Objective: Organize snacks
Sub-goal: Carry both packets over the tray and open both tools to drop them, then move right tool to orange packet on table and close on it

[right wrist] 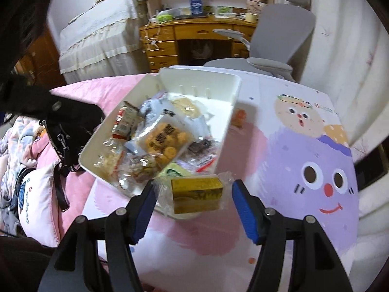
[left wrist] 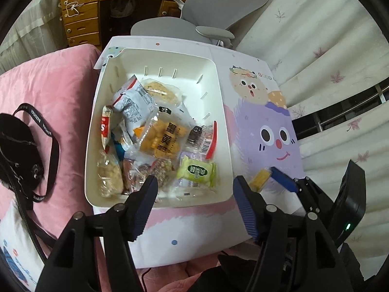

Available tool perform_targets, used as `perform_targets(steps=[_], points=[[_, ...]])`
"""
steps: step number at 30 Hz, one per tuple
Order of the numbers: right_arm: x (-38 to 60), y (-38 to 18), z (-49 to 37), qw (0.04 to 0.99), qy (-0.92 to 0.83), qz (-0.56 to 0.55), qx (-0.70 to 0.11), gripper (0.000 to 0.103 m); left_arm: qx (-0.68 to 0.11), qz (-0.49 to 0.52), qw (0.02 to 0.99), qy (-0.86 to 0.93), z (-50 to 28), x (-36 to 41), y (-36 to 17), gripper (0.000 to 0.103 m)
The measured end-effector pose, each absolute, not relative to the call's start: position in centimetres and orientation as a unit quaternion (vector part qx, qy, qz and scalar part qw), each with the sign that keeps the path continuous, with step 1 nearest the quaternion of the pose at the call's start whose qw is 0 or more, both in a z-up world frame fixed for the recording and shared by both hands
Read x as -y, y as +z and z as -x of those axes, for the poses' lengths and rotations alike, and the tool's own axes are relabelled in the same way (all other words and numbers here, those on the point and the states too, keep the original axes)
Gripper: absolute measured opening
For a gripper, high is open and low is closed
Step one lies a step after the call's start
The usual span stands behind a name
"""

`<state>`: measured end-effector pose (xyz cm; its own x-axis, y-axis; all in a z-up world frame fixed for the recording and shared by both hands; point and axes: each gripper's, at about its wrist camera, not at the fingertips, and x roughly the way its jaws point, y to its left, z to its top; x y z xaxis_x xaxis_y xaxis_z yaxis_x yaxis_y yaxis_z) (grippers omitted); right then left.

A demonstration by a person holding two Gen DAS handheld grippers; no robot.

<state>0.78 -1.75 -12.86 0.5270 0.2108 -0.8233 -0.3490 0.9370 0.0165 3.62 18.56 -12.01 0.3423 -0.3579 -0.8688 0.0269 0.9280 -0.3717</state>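
While that yellow snack bar (right wrist: 197, 196) sits between your right gripper's (right wrist: 193, 210) pads, note the jaws stand fairly wide and neither blue pad visibly presses on the wrapper, so treat it as loose. It hangs right at the near edge of the white bin (right wrist: 233, 90), partly over the rim. Bring it a touch further over the bin, toward the orange puffs bag (right wrist: 161, 141) in the middle, so it drops inside and not onto the cartoon tabletop (right wrist: 304, 219). Keep the bar flat and low; the clear wrapper ends look light and could catch on a pad.

Your left gripper (left wrist: 195, 209) is half open with nothing in it, hovering over the near rim of the bin, just above the green packet (left wrist: 197, 172) and the nut bar (left wrist: 155, 171). Hold it clear of the drop spot.

Left of the bin lies a black camera bag (left wrist: 17, 150) on the pink bedding (left wrist: 53, 82); beyond the bin stands a grey chair (left wrist: 218, 2).
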Motion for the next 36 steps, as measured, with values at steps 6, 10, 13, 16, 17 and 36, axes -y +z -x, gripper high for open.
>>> perform_targets(steps=[6, 10, 13, 16, 17, 36], points=[[5.6, -12.7, -2.3, 0.869, 0.174, 0.042, -0.462, 0.066, -0.555, 0.149, 0.811, -0.107, -2.8, -16.0, -12.2, 0.067], [6.7, -12.0, -3.9, 0.865, 0.219, 0.035, -0.451, 0.066, -0.552, 0.178, 0.811, -0.077, -2.4, -15.3, -12.5, 0.067], [6.4, -11.4, -5.1, 0.859, 0.255, 0.052, -0.441, 0.066, -0.547, 0.197, 0.812, -0.045, -2.0, -15.4, -12.7, 0.067], [5.5, -11.0, -6.3, 0.848, 0.304, 0.063, -0.43, 0.066, -0.542, 0.212, 0.813, -0.013, -1.4, -15.4, -13.0, 0.067], [5.2, -10.9, -6.6, 0.845, 0.316, 0.068, -0.426, 0.066, -0.54, 0.217, 0.813, -0.002, -1.2, -15.4, -13.1, 0.067], [3.2, -13.2, -11.6, 0.787, 0.448, 0.094, -0.413, 0.077, -0.517, 0.256, 0.81, 0.101, -0.2, -12.0, -14.0, 0.068]])
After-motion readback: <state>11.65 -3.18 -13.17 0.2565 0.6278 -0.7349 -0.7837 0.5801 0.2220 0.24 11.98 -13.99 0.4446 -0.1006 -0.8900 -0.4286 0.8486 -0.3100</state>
